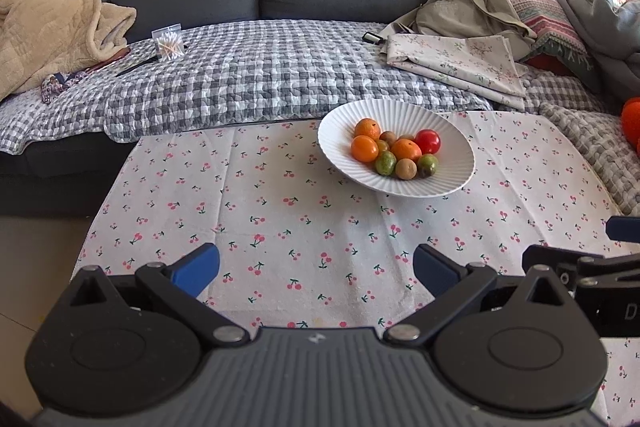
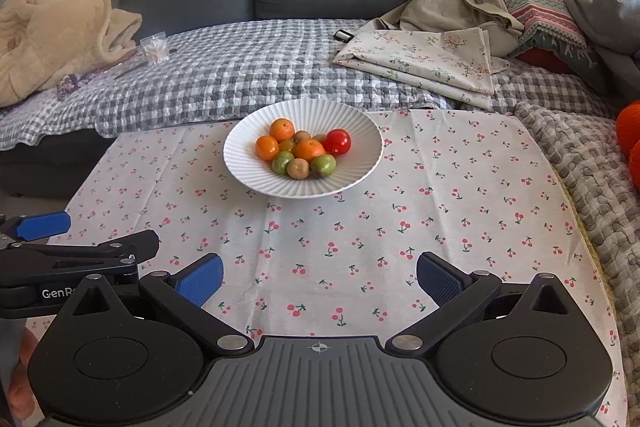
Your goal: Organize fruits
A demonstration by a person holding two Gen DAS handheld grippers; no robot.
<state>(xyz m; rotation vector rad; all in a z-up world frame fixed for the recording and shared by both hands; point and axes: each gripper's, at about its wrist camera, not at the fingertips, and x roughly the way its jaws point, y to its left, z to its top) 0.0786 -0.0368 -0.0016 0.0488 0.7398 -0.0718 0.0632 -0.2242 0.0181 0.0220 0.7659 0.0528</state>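
Observation:
A white ribbed bowl stands at the far side of the cherry-print tablecloth. It holds several fruits: oranges, a red tomato, green fruits and brown kiwis. My left gripper is open and empty, low over the near cloth, well short of the bowl. My right gripper is open and empty too, beside it. The left gripper also shows in the right wrist view.
A grey sofa with a checked quilt lies behind the table. On it are a beige blanket, a cotton-swab box, folded floral cloth, a bag and cushions. An orange object sits at the far right by a knitted throw.

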